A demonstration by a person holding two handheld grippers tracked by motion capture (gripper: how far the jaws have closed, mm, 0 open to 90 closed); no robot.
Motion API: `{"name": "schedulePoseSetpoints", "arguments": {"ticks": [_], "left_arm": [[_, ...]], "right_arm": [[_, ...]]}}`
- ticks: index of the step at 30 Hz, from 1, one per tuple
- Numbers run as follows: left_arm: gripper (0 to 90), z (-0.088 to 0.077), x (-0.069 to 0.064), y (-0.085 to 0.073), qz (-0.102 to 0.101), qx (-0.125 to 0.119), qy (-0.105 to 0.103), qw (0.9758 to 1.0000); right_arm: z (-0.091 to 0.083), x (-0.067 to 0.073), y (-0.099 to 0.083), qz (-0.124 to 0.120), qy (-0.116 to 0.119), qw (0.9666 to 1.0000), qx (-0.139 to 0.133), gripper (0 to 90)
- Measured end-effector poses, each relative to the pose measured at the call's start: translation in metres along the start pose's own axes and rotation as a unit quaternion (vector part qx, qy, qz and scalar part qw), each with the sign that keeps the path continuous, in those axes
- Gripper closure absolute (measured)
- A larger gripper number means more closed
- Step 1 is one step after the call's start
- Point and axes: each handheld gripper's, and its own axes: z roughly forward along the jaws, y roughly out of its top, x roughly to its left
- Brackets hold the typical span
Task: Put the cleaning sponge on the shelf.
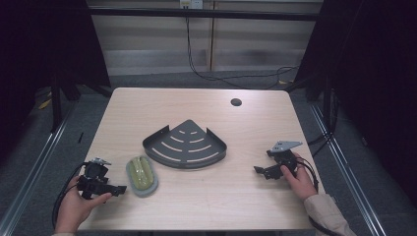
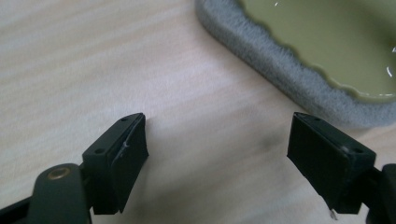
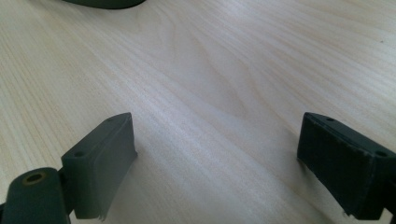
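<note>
Soap dish (image 1: 141, 176) is what my left tongs (image 1: 118, 189) are after: a green oval tray sitting on a grey pad, at the lower left of the high view, just left of centre on the tabletop (image 1: 196, 201). I hold the left tongs low, almost level with the wood, tips turned toward the dish and stopped just beside its near end without touching it. In the left gripper view the dish (image 2: 327, 60) fills the upper right corner, and the two black tips stand wide apart with only bare tabletop (image 2: 93, 60) between them. I judge they are spread like that so one tip can pass each side of the padded rim.

Further right, in the middle of the high view, lies the dark corner rack (image 1: 186, 145), fan-shaped, with curved slots and a low wall. It lies near the dish but apart from it, a likely place to carry the dish to.

At the lower right, my right tongs (image 1: 260, 170) rest low by the table's edge, pointing toward the rack and well clear of it. In the right gripper view those tips are also wide apart over bare wood (image 3: 210, 70), with nothing between them, waiting out of the way.
</note>
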Motion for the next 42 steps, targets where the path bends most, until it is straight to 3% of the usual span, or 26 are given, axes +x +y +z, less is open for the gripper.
{"name": "schedulePoseSetpoints", "arguments": {"ticks": [5,19,36,42], "left_arm": [[19.4,-0.013,0.001,0.014,-0.033,0.029,-0.016,0.9989],[20.2,-0.023,-0.007,0.038,-0.070,0.061,-0.016,0.9956],[21.7,-0.034,-0.018,0.065,-0.077,0.094,-0.013,0.9925],[22.6,-0.032,-0.020,0.072,-0.085,0.108,-0.016,0.9904]], "right_arm": [[0.000,0.000,0.000,0.000,0.000,1.0000,0.000,10.9],[0.000,0.000,0.000,0.000,0.000,1.0000,0.000,10.9],[0.000,0.000,0.000,0.000,0.000,1.0000,0.000,10.9],[0.000,0.000,0.000,0.000,0.000,1.0000,0.000,10.9]]}}
